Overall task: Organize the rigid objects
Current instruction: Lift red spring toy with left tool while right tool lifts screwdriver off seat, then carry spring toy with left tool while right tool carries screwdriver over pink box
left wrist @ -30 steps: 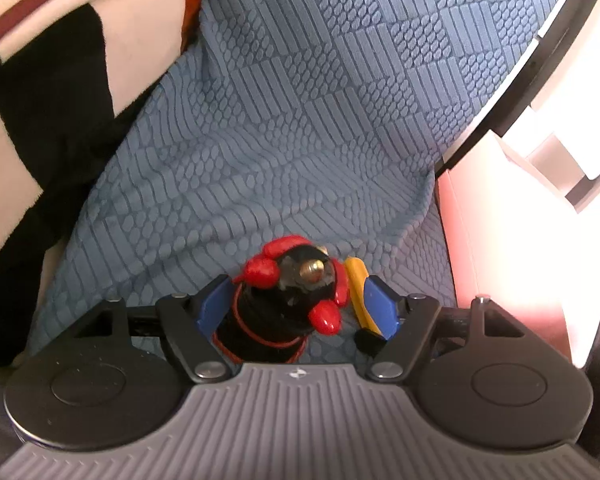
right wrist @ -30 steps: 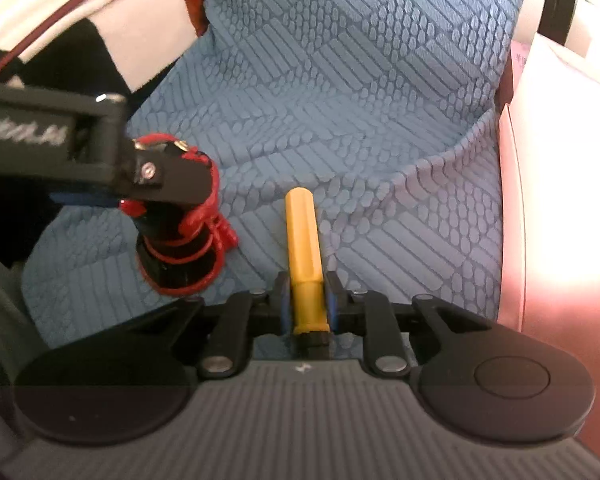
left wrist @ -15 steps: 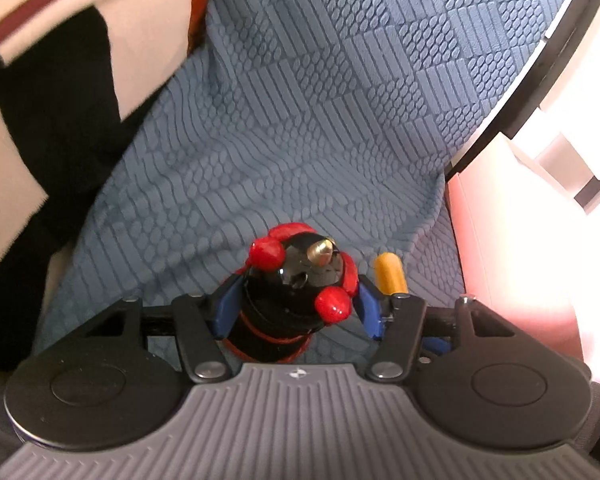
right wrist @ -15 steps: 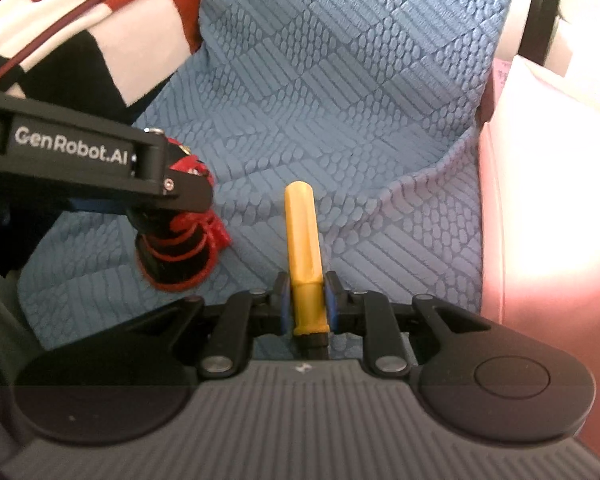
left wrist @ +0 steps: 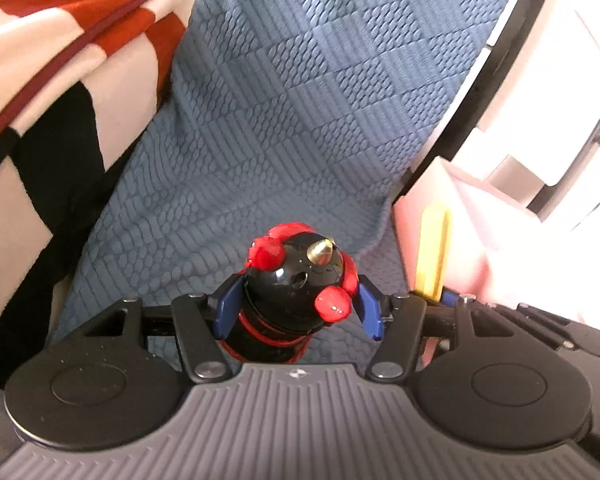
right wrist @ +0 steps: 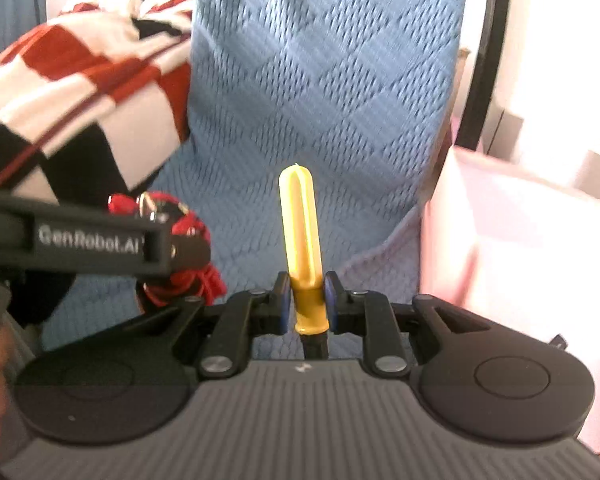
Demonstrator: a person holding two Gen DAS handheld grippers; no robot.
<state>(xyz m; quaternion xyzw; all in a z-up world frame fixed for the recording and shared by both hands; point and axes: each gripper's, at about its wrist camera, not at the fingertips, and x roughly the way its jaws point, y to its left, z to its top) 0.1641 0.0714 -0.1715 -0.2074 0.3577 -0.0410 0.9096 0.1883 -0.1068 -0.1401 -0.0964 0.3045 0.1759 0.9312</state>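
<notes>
So the biggest thing in view is the blue quilted cover (left wrist: 284,128) spread out under everything, with a red, white and black checked blanket (left wrist: 60,60) bunched up off to the left. Over on the right there's a pale pink container (right wrist: 520,240), and I reckon that's where the stuff is meant to end up.

Both my grippers are loaded right now, so I'd say I'm in the carrying step, with both items up off the cover. My left gripper (left wrist: 298,310) has its jaws about halfway open and clamped around a black round-topped toy (left wrist: 296,292); it's glossy, with red knobs on the sides, a little metal cone on top and red bands around the lower body. My right gripper (right wrist: 305,300) has its jaws nearly closed, pinching a yellow stick (right wrist: 302,228) near its base, with the rounded tip pointing away from me. It's slim, smooth plastic with a groove down it.

Next move, I think, is swinging both over the pink container and letting go without them knocking together, since they're pretty close side by side.
</notes>
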